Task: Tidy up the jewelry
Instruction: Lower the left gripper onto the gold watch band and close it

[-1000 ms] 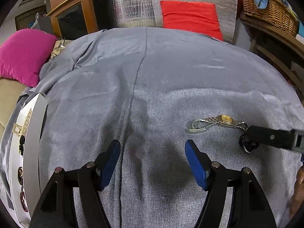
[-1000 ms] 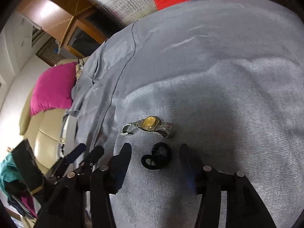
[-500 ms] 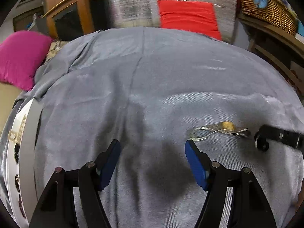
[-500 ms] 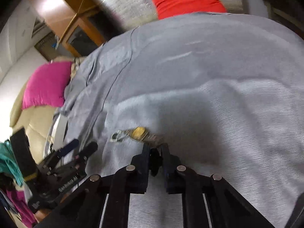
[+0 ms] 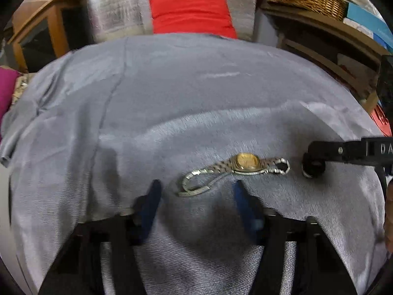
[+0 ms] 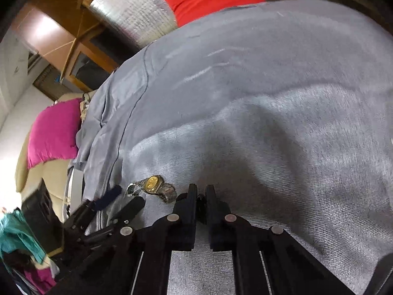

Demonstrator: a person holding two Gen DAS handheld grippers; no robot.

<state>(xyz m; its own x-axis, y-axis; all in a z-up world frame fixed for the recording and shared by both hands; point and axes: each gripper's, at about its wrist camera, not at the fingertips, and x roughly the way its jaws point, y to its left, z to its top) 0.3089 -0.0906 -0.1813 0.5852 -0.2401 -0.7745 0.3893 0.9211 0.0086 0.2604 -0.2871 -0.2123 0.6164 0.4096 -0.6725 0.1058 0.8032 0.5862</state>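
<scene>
Dim, soft indoor light falls on the grey blanket (image 5: 196,93), with dark shadows pooling beneath the left hand-held gripper (image 5: 196,196). Both fisheye views bend strongly toward black corners. Motion blur smears the fabric and edges; glare flares off the silver foil (image 6: 132,7).

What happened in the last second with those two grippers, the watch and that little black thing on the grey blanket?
The right gripper shut on the black ring, which had lain loose between its open jaws. The left gripper moved toward the watch and its jaws are closing around the strap's clasp end, not yet touching. The watch stayed put on the grey blanket.
</scene>
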